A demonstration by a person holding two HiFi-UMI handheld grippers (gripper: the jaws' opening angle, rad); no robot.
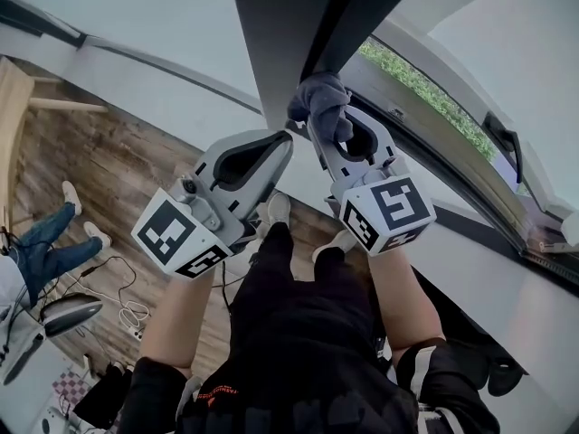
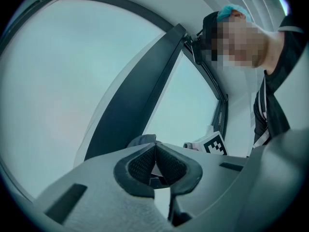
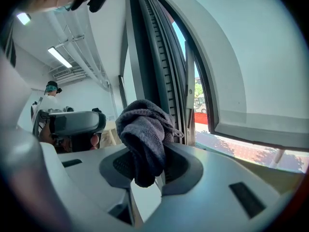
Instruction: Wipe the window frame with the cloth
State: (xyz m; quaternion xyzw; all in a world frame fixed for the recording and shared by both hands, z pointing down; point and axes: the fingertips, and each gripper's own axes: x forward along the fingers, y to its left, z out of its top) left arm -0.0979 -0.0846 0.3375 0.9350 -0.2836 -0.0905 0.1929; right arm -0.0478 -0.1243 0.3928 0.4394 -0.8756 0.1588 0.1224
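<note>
Window frame: the dark upright of the window frame (image 1: 303,25) runs down the middle of the head view. White wall sits to its left and an open sash to its right.
Right claw: the right claw (image 1: 333,127) is raised to the foot of that upright, its jaws clamped on the cloth.
Left claw: the left claw (image 1: 286,141) sits just beside the right one. Its jaws are pressed together with nothing between them.
Cloth: the dark grey cloth (image 3: 144,138) is bunched in a wad above the right claw's tips. It seems to touch the frame, though the head view's angle leaves this unsure.
Risk: only a fold of the wad looks pinched, so dragging it along the frame could pull it free. If the wad rolls aside, the claw's hard tips could scrape the frame.
Around: a wooden floor (image 1: 109,165) lies far below, with another person's legs (image 1: 45,242) and loose cables (image 1: 122,292) on it. A window handle (image 1: 503,134) sits on the sash.
In the way: the left claw, held so near, could knock the right one on a sideways stroke.
</note>
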